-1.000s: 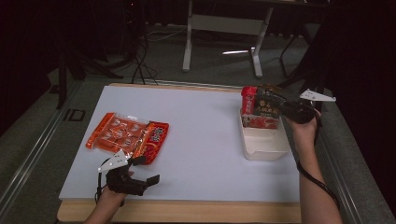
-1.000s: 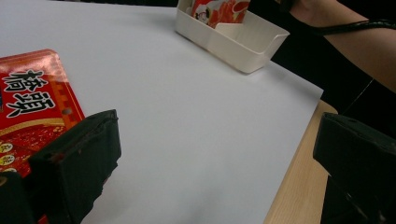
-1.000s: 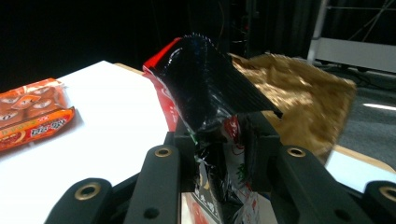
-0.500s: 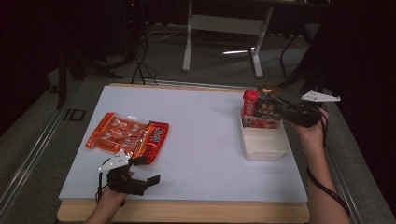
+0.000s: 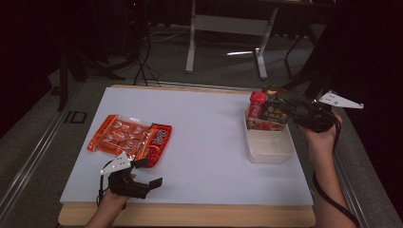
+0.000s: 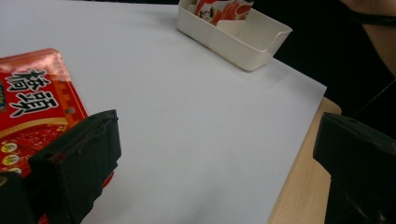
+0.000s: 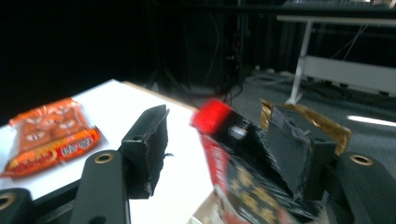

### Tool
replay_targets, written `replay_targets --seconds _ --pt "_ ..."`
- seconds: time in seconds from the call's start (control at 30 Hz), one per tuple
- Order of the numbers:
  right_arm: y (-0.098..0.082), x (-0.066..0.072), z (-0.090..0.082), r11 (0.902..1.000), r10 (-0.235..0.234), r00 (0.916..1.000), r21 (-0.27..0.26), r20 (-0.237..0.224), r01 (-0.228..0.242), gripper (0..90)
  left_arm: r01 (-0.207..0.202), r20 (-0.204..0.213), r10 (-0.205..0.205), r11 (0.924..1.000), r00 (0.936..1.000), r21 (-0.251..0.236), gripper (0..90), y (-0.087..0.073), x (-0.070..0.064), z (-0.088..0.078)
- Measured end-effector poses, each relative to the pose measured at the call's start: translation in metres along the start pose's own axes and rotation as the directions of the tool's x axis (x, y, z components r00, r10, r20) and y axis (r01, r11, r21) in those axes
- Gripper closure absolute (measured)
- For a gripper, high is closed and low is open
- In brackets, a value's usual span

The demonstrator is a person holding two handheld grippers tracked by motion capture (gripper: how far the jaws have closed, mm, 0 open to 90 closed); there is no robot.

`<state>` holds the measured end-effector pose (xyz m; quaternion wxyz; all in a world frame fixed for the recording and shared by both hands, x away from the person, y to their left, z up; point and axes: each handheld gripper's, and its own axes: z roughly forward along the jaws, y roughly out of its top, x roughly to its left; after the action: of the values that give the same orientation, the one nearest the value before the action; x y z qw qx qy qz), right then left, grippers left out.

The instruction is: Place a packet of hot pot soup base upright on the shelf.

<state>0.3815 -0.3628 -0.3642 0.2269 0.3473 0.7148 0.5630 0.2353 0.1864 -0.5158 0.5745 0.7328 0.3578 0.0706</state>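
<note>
Standing snack packet point(image 5: 267, 115) at bin's point(image 5: 269, 151) edge

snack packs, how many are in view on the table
2: an orange-red snack pack lies flat at the table's left, near the left claw; a red-and-black snack pack stands in the white bin at right.

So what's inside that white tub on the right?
A red and black snack packet stands in the far end of the white tub; the near end looks bare. The packet's bottom is covered by the tub wall.
</note>
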Motion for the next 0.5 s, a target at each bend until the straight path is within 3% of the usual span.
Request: replay_targets --seconds 0.17,0.2,0.33,0.5 --pt "0.002 0.017 -0.007 0.9997 -0.001 0.9995 -0.024 -0.03 0.001 35.4 -0.021 -0.019 0.02 0.9997 0.9996 -0.012 1.1 0.003 0.001 -0.003" --pt "0.001 0.027 -0.008 0.9997 -0.014 0.999 -0.023 -0.043 0.013 35.1 -0.014 -0.018 0.014 0.9997 0.9997 -0.02 1.1 0.005 0.002 -0.004" --pt "-0.002 0.042 -0.008 0.9998 -0.013 0.9973 -0.019 -0.073 0.011 32.2 0.017 -0.002 -0.017 0.9994 0.9999 -0.029 1.1 0.008 0.003 -0.007" --pt "-0.01 0.067 -0.003 1.0 0.001 0.9936 -0.006 -0.113 -0.001 23.4 0.01 0.002 -0.01 0.9999 1.0 -0.012 1.1 0.011 0.002 -0.011"
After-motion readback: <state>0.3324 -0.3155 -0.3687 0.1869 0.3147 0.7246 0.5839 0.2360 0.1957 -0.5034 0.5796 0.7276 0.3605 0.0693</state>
